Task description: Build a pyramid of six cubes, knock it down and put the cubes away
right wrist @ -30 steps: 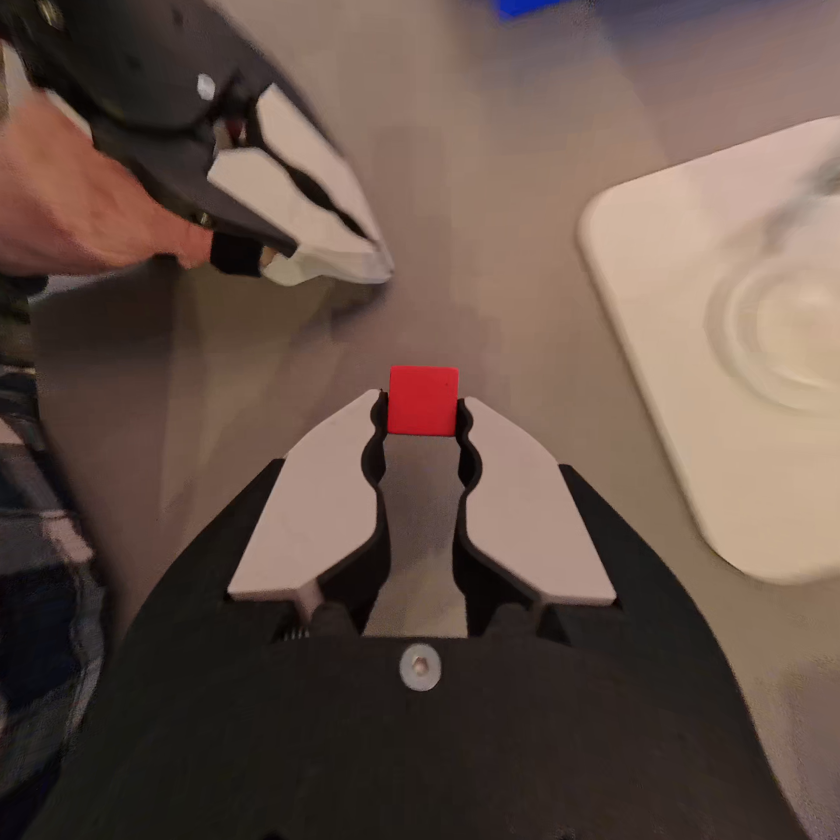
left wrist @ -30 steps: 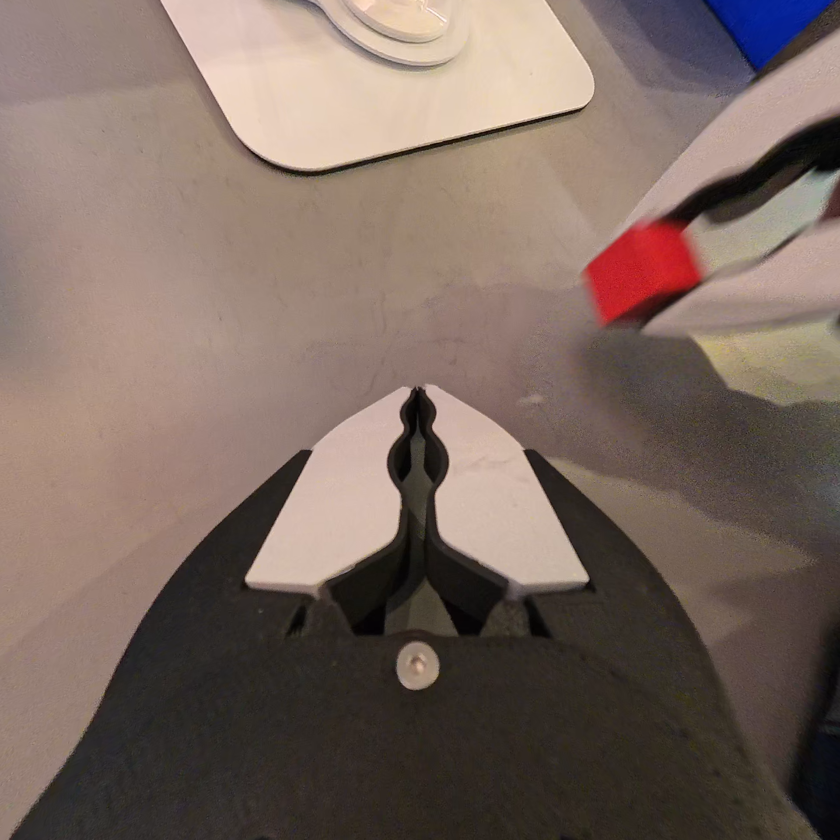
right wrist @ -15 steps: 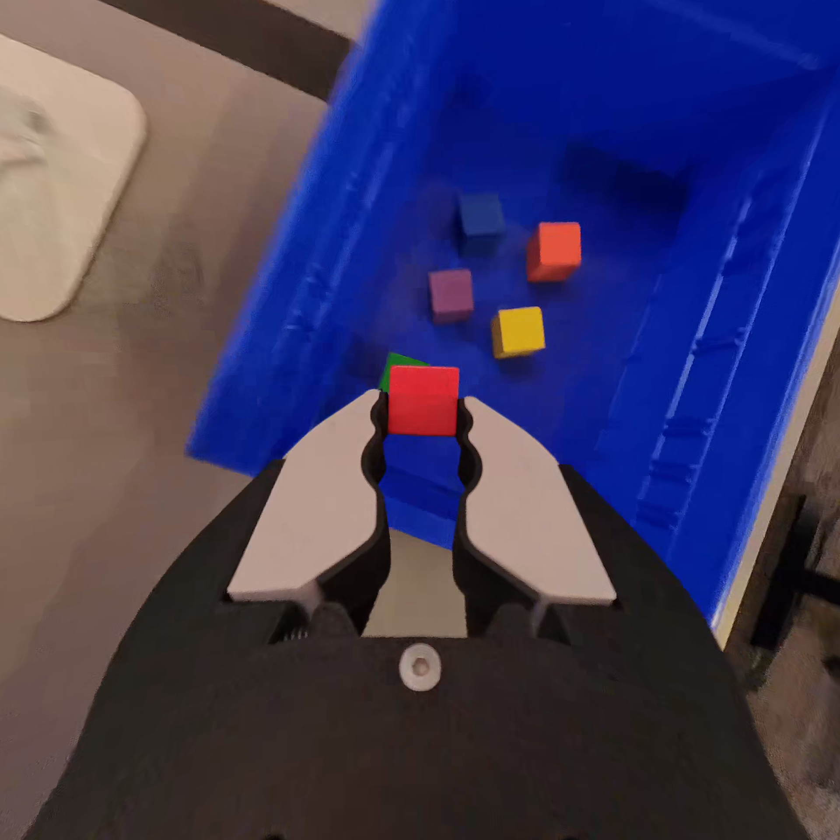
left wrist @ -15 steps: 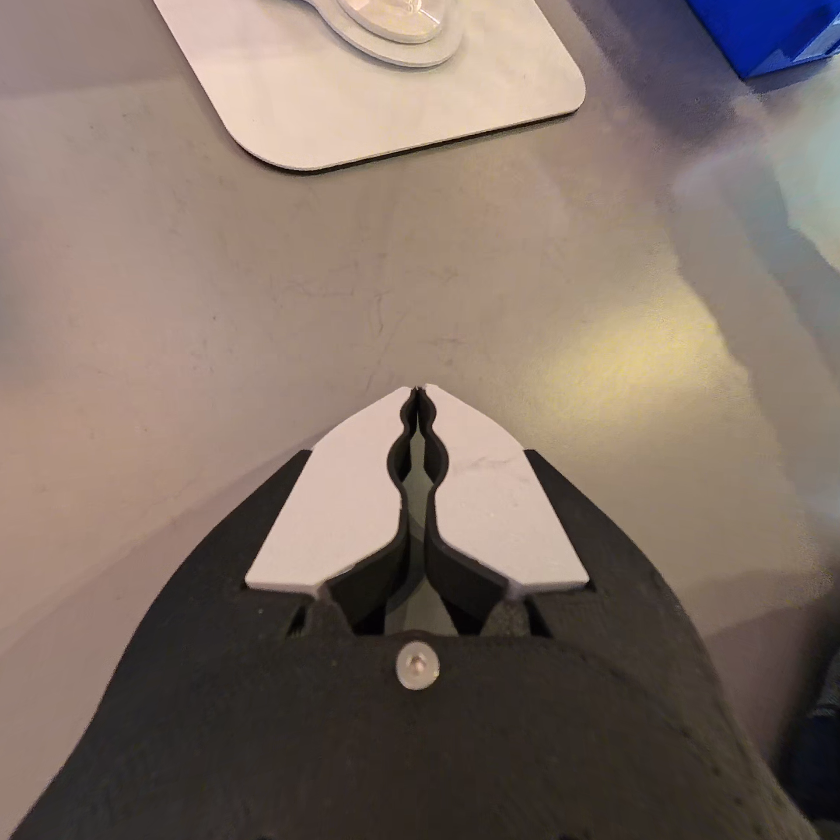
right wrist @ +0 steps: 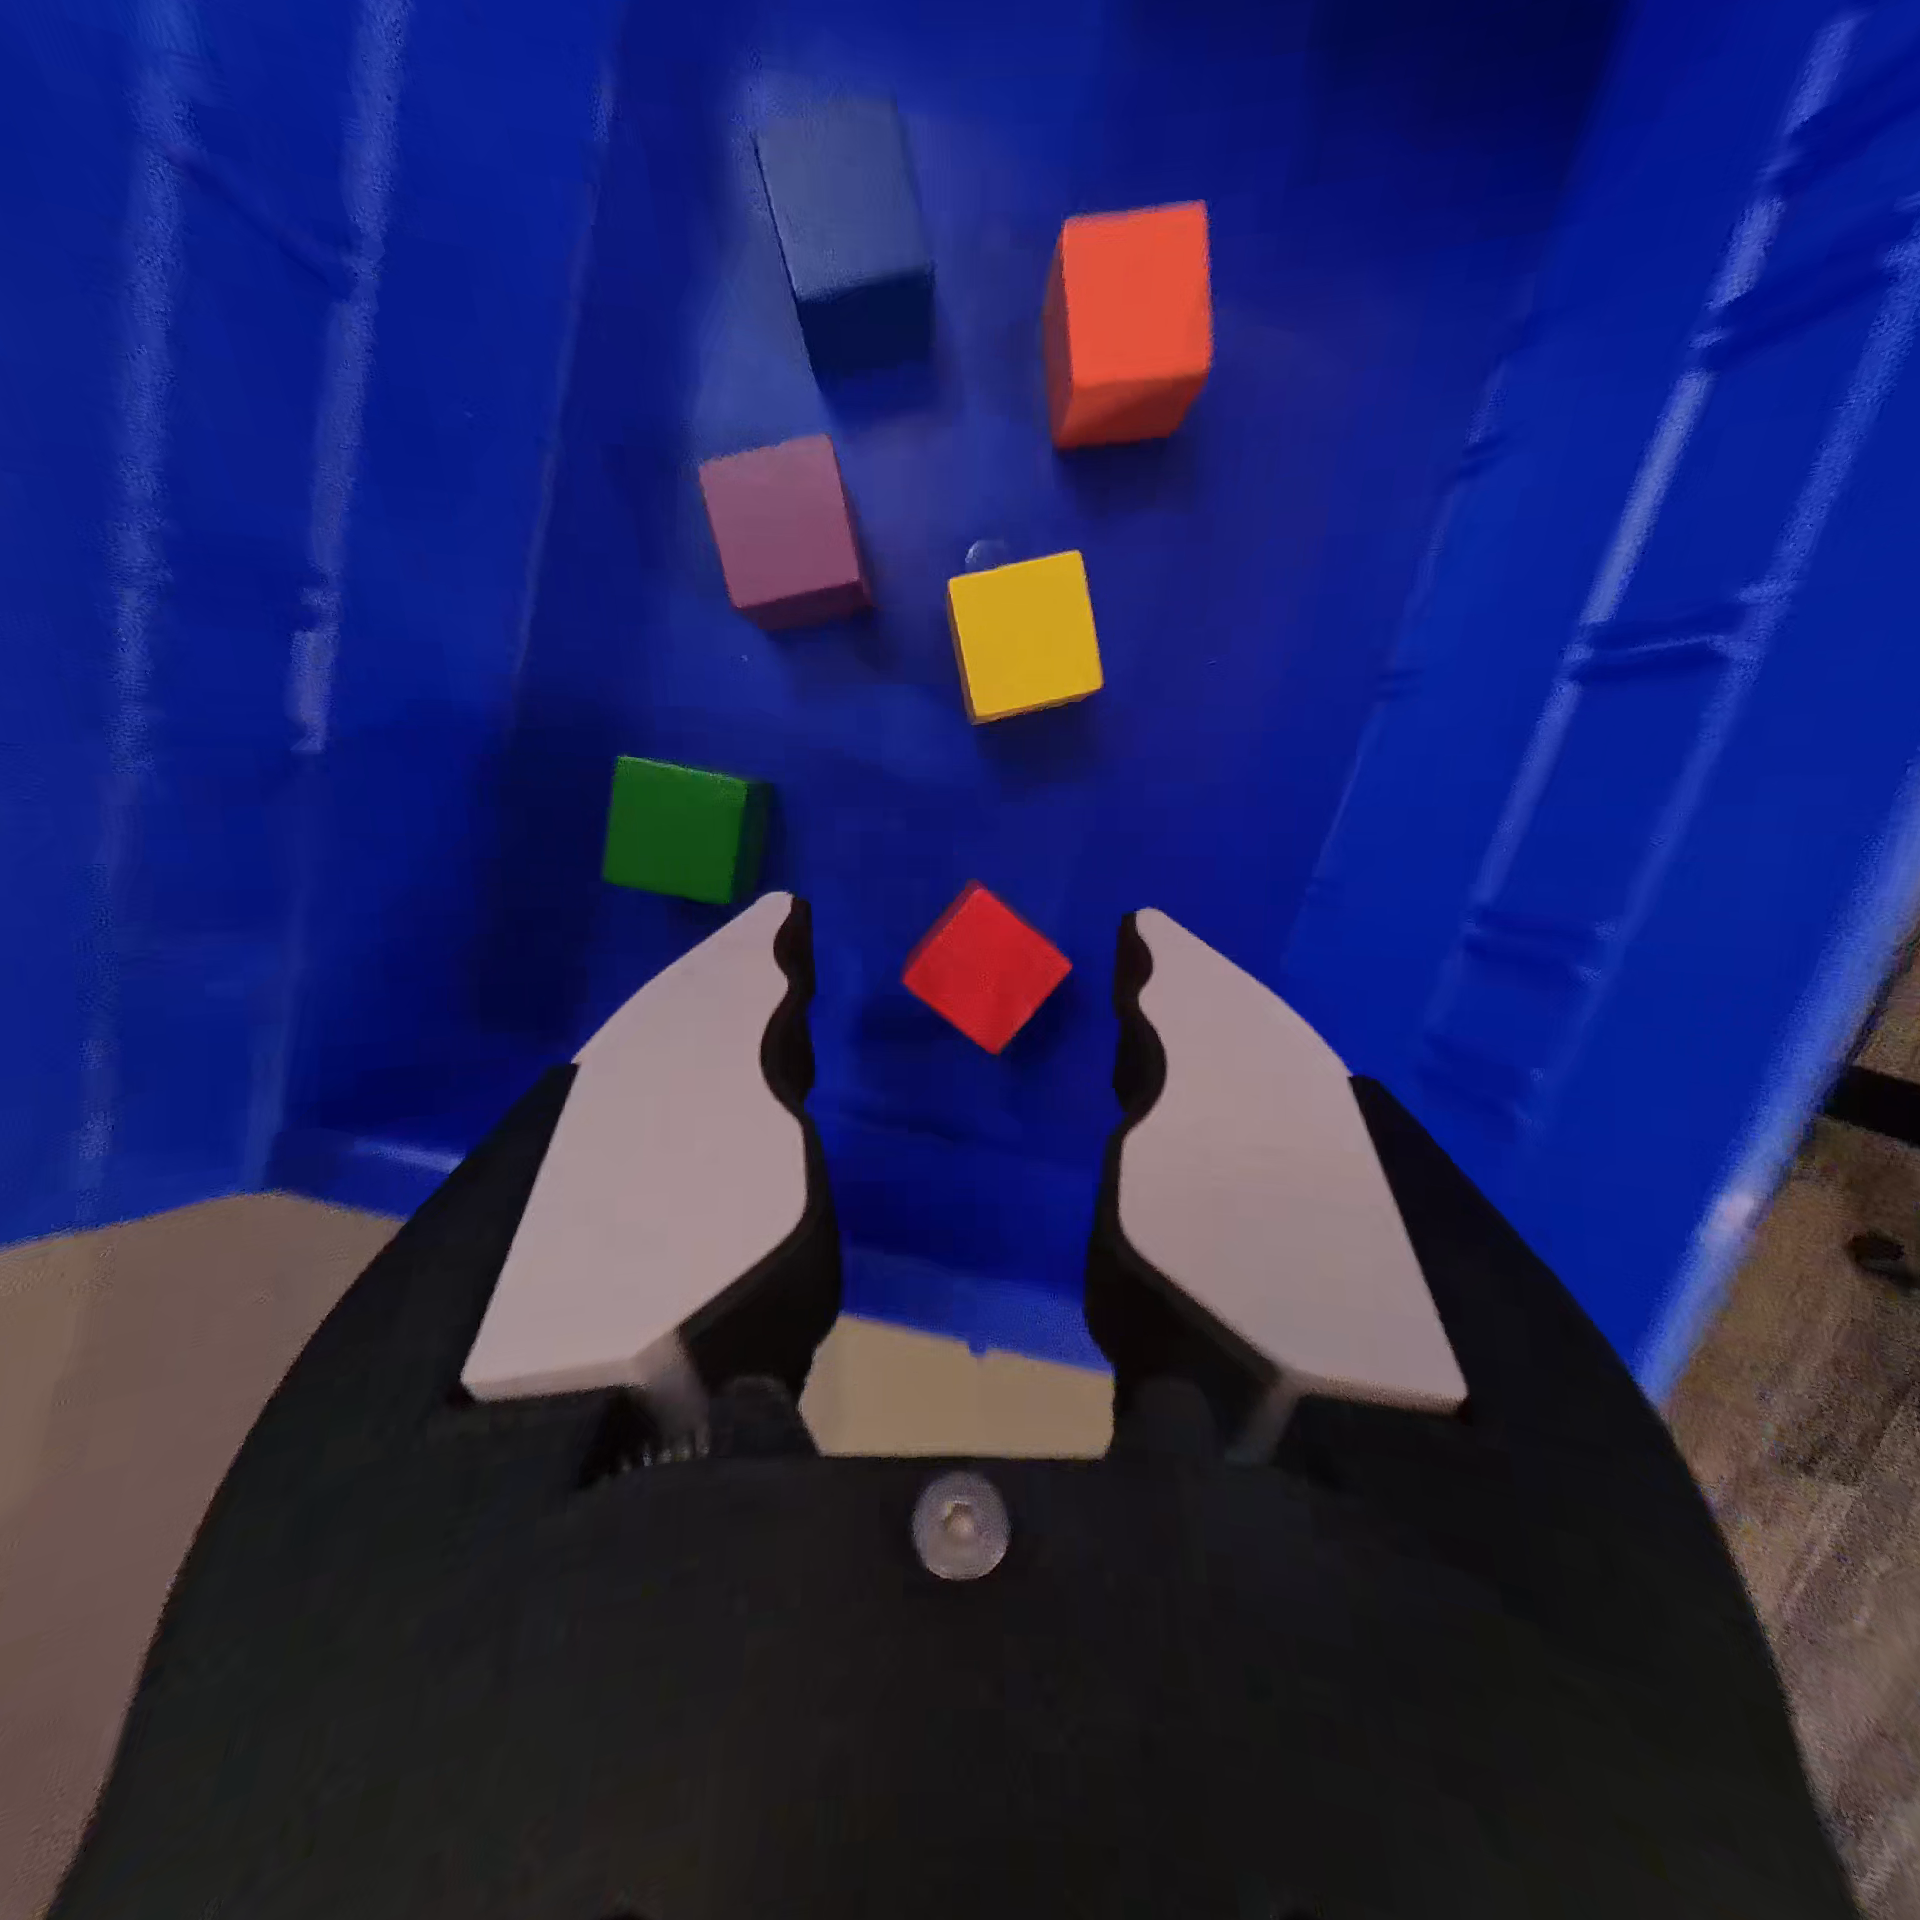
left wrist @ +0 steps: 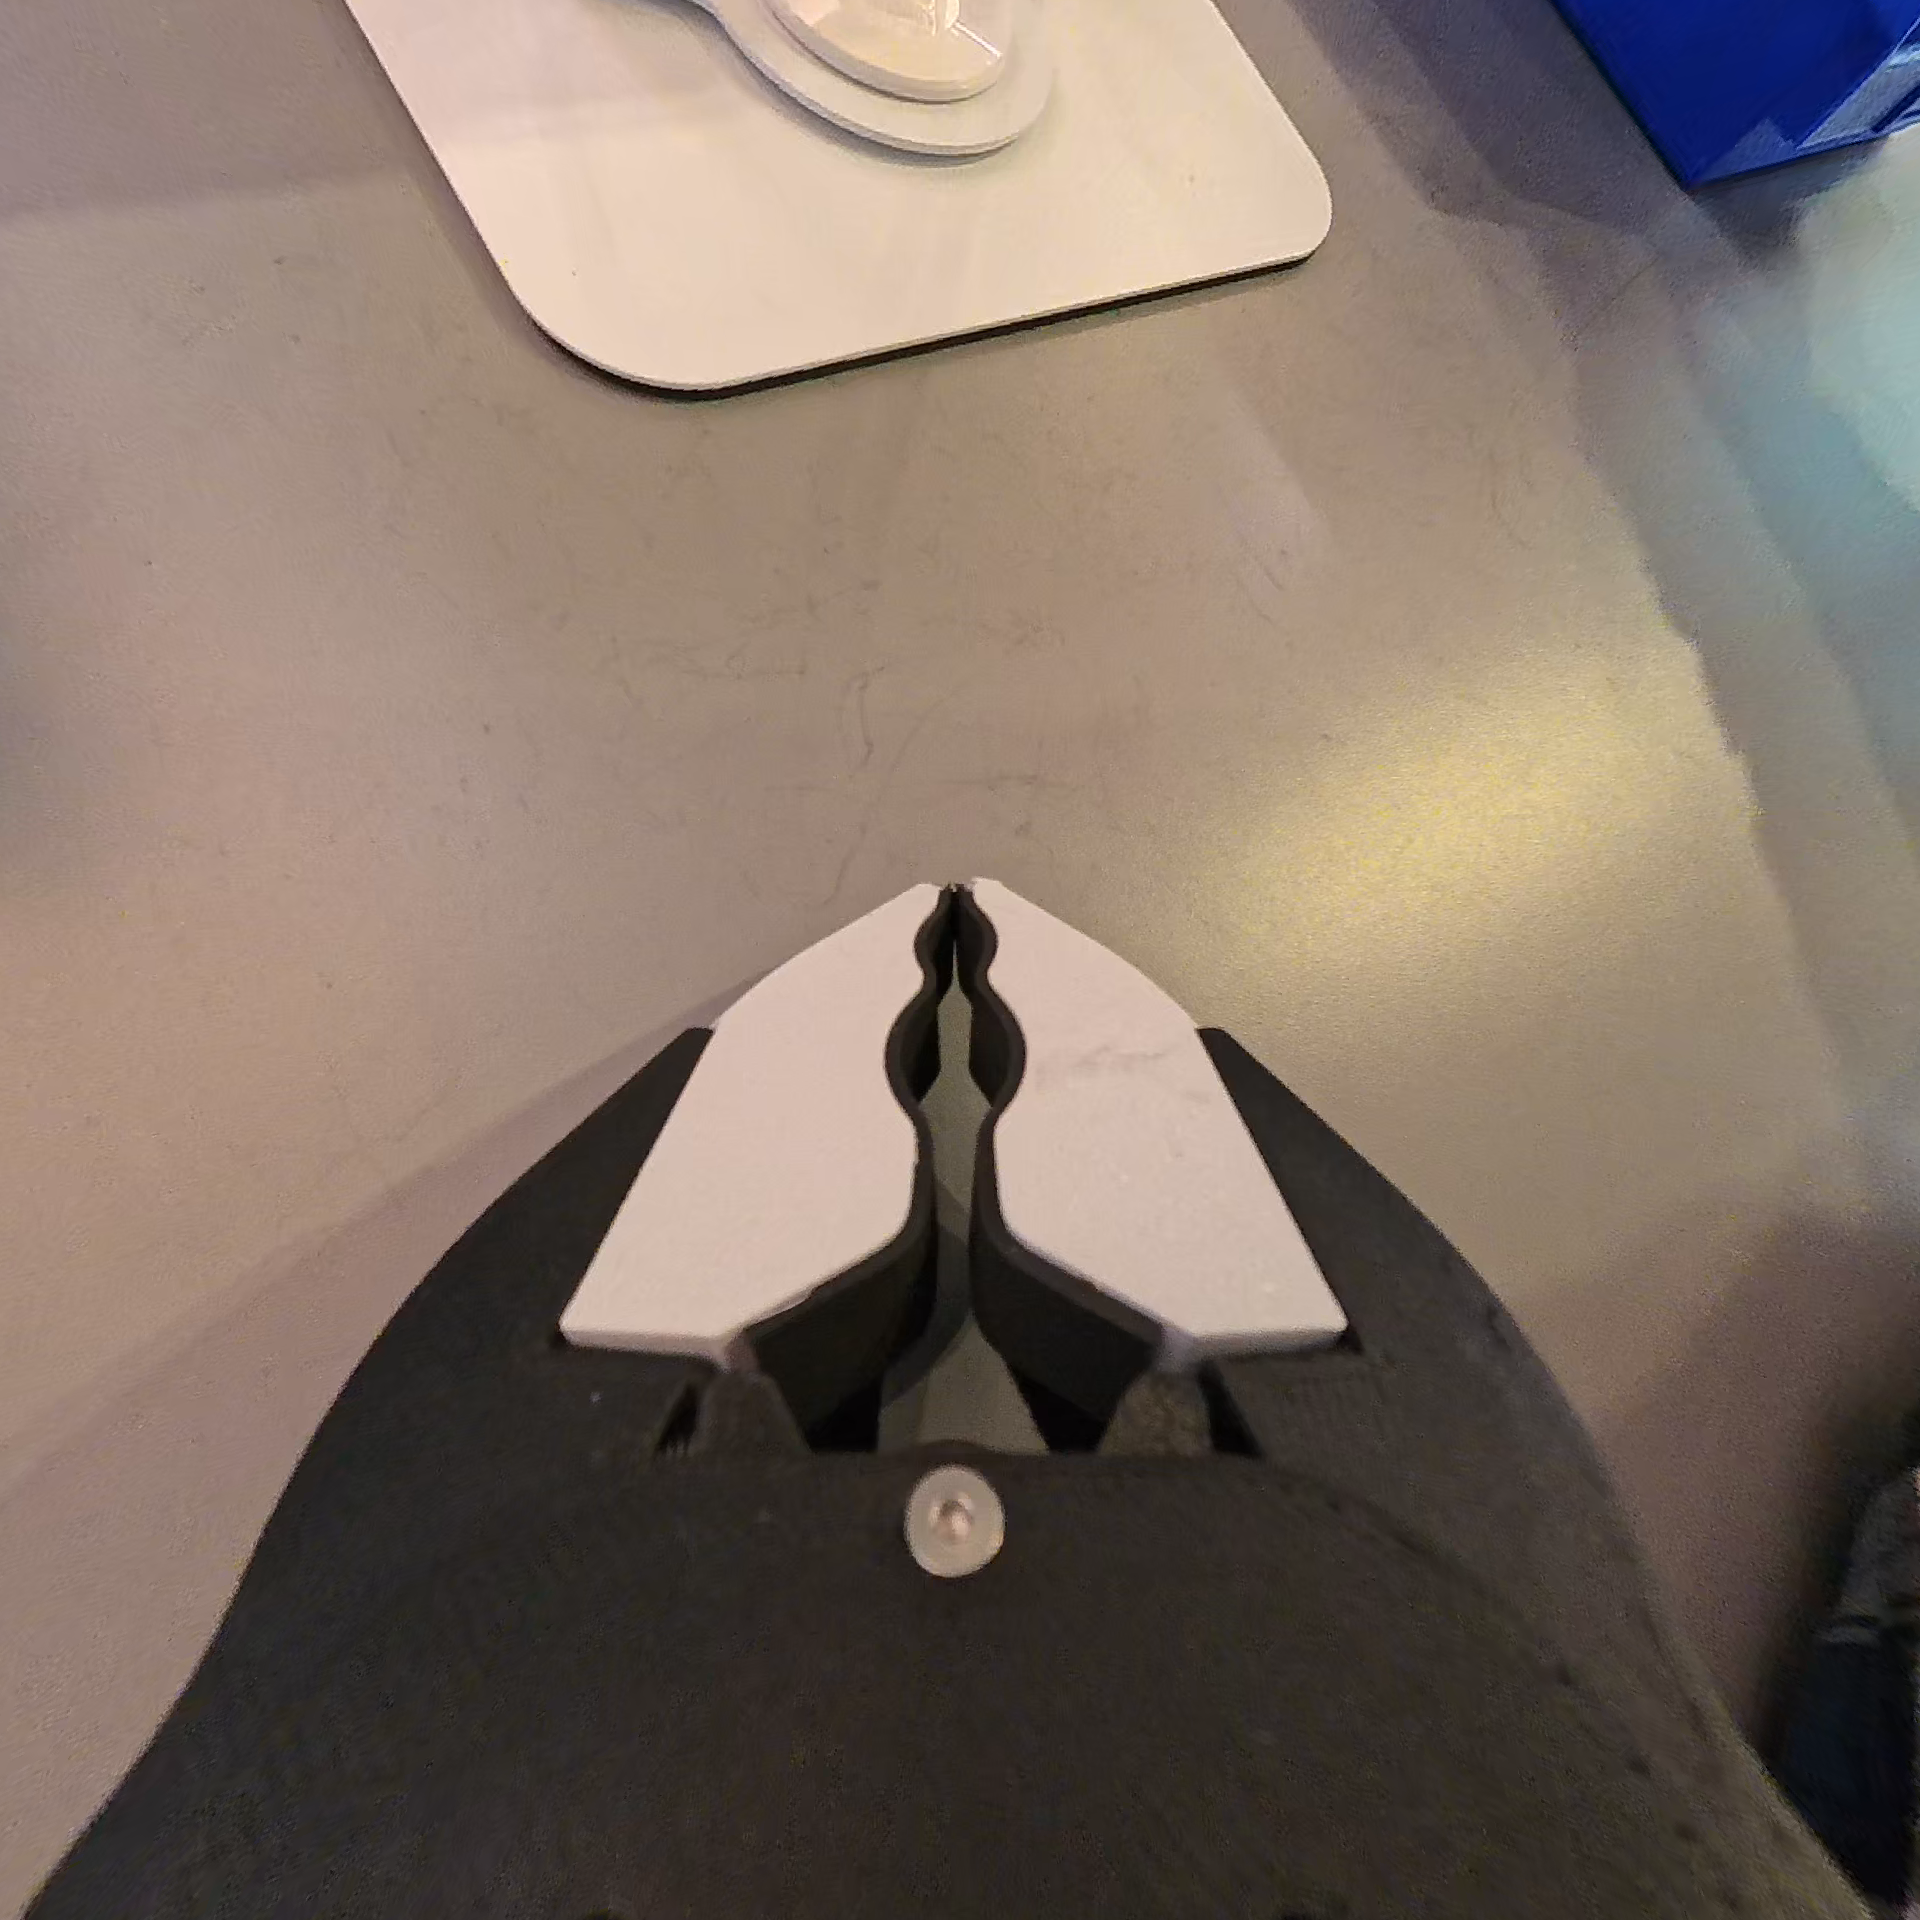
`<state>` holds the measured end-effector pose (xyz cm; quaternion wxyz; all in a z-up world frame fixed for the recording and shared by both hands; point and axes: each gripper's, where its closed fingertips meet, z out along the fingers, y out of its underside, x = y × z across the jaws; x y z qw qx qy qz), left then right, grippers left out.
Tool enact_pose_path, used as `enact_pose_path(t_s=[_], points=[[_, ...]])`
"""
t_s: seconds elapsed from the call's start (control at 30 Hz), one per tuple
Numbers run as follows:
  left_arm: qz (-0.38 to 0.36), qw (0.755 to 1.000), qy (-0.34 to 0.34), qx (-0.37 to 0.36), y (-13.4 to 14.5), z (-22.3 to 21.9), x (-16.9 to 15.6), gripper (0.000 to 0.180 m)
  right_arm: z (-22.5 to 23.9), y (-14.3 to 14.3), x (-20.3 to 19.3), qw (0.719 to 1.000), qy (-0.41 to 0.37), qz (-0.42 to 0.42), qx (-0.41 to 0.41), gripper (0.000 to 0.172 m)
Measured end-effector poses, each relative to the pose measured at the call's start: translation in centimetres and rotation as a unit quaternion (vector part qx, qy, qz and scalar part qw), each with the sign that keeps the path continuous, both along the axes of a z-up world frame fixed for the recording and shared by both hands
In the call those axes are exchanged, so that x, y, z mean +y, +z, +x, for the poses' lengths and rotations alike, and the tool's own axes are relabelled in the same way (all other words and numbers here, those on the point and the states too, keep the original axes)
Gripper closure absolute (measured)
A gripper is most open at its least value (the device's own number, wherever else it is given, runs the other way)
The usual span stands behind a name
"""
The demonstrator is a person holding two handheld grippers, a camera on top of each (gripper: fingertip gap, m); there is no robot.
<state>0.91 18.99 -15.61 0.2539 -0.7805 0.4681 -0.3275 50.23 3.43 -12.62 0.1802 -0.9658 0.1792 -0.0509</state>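
My right gripper (right wrist: 961, 920) is open above the blue bin (right wrist: 260, 520). A red cube (right wrist: 985, 966) lies turned cornerwise below the spread fingers, clear of both pads. Also in the bin are a green cube (right wrist: 681, 828), a yellow cube (right wrist: 1023, 636), a purple cube (right wrist: 781, 530), an orange cube (right wrist: 1130, 317) and a dark blue cube (right wrist: 847, 223). My left gripper (left wrist: 954, 891) is shut with nothing in it, over the bare grey table (left wrist: 520, 675). A corner of the bin (left wrist: 1756, 83) shows at the top right of the left wrist view.
A white board (left wrist: 883, 229) with a round clear dish (left wrist: 883, 52) on it lies on the table ahead of the left gripper. The bin's tall walls (right wrist: 1662, 520) rise on both sides of the right gripper. Carpeted floor (right wrist: 1818, 1455) shows right of the bin. One gripper's finger ends stand about 50 centimeters off the other's. The yellow cube (right wrist: 1023, 636) is about 5 centimeters from my right fingertips and 55 centimeters from my left.
My right gripper carried the red cube from the table to over the bin, then opened; the cube left the grasp and now sits in the bin. The left gripper stayed still and shut.
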Motion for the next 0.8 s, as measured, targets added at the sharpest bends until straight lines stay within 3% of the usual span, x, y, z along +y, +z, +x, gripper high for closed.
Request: enact_pose_path(t_s=[0.17, 0.27, 0.33, 0.43, 0.47, 0.57, 0.67, 0.8], points=[[-0.006, 1.000, 0.001, -0.002, 0.0, 0.0, 0.0, 0.180, 1.8, 6.7, -2.1, 0.994, -0.019, 0.065, -0.089, 0.121], [-0.012, 1.000, 0.000, -0.004, 0.0, -0.1, 0.0, 0.180, 4.6, 8.1, -4.5, 0.987, -0.066, 0.075, -0.124, 0.112], [-0.014, 1.000, 0.004, -0.006, 0.1, -0.2, 0.1, 0.180, 6.0, 7.4, -5.8, 0.987, -0.092, 0.076, -0.110, 0.099], [0.001, 0.999, 0.030, -0.018, 0.6, -1.1, 1.1, 0.180, 7.3, 4.7, -7.3, 0.990, -0.106, 0.048, -0.085, 0.100], [0.005, 0.999, 0.046, -0.021, 0.8, -1.8, 1.7, 0.171, 7.4, 3.5, -7.6, 0.991, -0.106, 0.037, -0.069, 0.101], [0.034, 0.992, 0.123, -0.019, 1.5, -5.1, 5.4, 0.144, 6.7, 0.7, -7.9, 0.995, -0.093, 0.019, -0.012, 0.133], [0.080, 0.977, 0.196, 0.003, 2.5, -9.8, 10.5, 0.122, 5.4, -0.3, -6.9, 0.996, -0.074, 0.045, 0.037, 0.166], [0.125, 0.950, 0.284, 0.025, 5.0, -15.8, 17.8, 0.092, 5.2, -0.3, -6.8, 0.994, -0.075, 0.060, 0.050, 0.166]])
